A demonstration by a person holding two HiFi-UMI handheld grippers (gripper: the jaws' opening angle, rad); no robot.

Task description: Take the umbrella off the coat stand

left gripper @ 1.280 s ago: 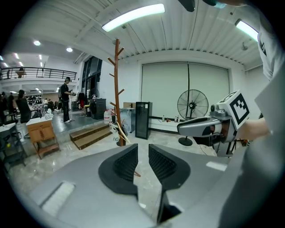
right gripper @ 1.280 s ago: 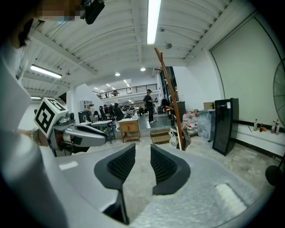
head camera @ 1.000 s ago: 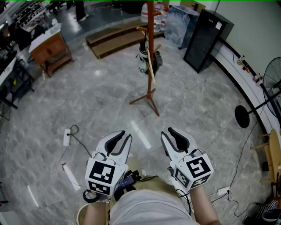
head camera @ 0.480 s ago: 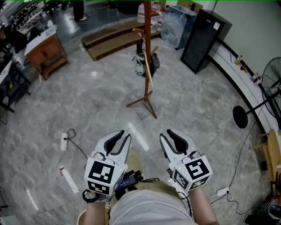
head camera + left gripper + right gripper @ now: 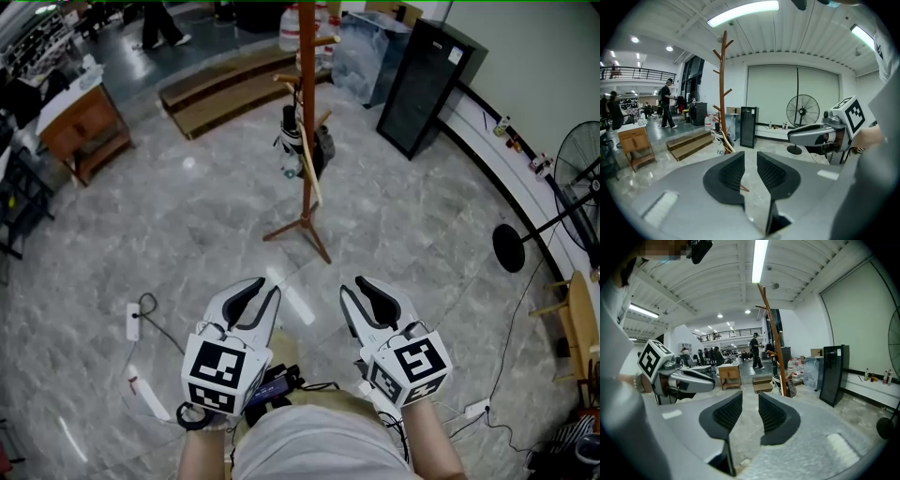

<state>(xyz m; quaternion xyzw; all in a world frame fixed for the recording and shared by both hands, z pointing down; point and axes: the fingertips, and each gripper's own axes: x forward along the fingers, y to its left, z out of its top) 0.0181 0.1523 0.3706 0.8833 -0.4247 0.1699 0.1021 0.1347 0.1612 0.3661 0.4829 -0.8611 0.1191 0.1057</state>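
Well short of the coat stand (image 5: pixel 306 112), the 2 claws sit side by side close to the person's body. The left gripper (image 5: pixel 255 291) and right gripper (image 5: pixel 366 289) are both released, jaws a little apart with only floor between them. On the stand, a pale closed umbrella (image 5: pixel 308 167) hangs slanted along the pole, its tip near the feet. Right of the stand and farther back is a black cabinet (image 5: pixel 417 89).

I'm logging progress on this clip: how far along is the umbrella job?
Done: nothing that shows; the umbrella hangs on the coat stand, untouched. In hand: the left gripper and right gripper are both open and empty, held low and well short of the stand. Left: get to the stand, grip the umbrella and lift it off.
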